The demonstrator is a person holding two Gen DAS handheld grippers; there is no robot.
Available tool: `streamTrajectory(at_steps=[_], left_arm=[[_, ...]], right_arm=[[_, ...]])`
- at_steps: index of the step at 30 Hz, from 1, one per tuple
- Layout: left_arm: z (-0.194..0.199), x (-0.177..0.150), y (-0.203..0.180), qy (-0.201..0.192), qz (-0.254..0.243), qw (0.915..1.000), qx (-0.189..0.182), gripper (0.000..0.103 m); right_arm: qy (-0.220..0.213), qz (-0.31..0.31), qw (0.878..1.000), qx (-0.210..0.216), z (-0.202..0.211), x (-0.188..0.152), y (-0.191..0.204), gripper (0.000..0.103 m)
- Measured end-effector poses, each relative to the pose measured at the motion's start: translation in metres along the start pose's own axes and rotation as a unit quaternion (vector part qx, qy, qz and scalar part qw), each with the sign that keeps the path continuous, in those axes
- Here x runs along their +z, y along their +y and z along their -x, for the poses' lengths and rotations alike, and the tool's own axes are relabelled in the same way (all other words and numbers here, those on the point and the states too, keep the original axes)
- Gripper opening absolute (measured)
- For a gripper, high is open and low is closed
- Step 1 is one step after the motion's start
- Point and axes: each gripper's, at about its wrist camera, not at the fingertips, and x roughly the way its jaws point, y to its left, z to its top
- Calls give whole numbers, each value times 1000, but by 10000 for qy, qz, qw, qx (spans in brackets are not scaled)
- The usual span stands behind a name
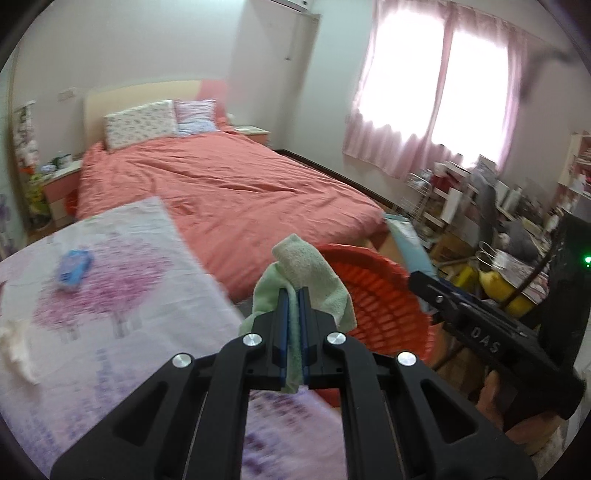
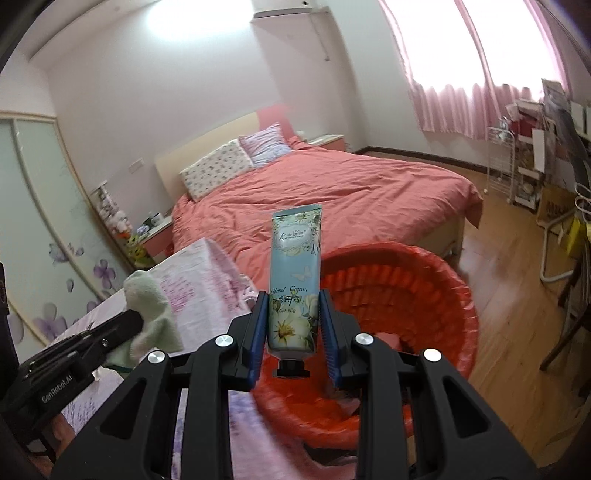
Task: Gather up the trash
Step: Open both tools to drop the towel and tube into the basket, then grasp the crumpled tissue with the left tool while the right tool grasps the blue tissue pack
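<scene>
On our left, the left gripper [image 1: 293, 314] is clamped on a green cloth [image 1: 306, 273] above the floral tablecloth [image 1: 122, 295] — beside it sits the red basket [image 2: 424, 291]. To the right, the right gripper [image 2: 293, 325] pinches a hand cream tube [image 2: 295, 280], cap down, over that basket's near rim.

We see a bed [image 1: 221, 184] under a coral duvet [image 2: 351, 192], with two pillows [image 1: 140, 127] against a cream headboard [image 1: 147, 94]. Pink curtains [image 1: 436, 88] glow over the window. A nightstand [image 1: 61, 186] sits beside the bed, near a wardrobe [image 2: 44, 206] with flower-printed doors. Cluttered shelves [image 2: 528, 162] stand under the window on a wooden floor [image 2: 506, 243], and an air conditioner [image 2: 284, 13] hangs high on the wall.
</scene>
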Motion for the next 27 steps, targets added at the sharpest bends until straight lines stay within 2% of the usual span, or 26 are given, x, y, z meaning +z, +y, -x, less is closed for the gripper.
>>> streamTrajectory(at_steps=[8,9,10,12,17,21,24,25,27], left_arm=[[-63,6,-37,351,-183,9988,-300,9],[-72,4,-38,423,-189,9986,-248,13],[-80,3,-37,489,-179,9984,-228,23],[-88,0,-35,564,-140,9982,-162,37],[-96,-11,-9,713,60,9974,65,37],[-78,-19,16,612,66,9972,427,49],[-55,-28,43,497,72,9947,901,60],[-43,-31,59,447,123,9922,1160,66],[-23,-37,85,347,227,9873,1535,70]], right_arm=[[147,-429,9990,12,-24,10,-40,28],[194,-460,9987,43,-27,11,-44,29],[226,-498,9985,43,-30,11,-48,30],[251,-535,9982,17,-33,10,-52,37],[333,-507,9981,-86,-35,3,-50,38],[318,-168,9990,-263,-34,-2,-34,38],[322,103,9990,-304,-36,-4,-21,38],[327,206,9988,-306,-36,-5,-14,38],[337,390,9982,-291,-38,-7,0,39]])
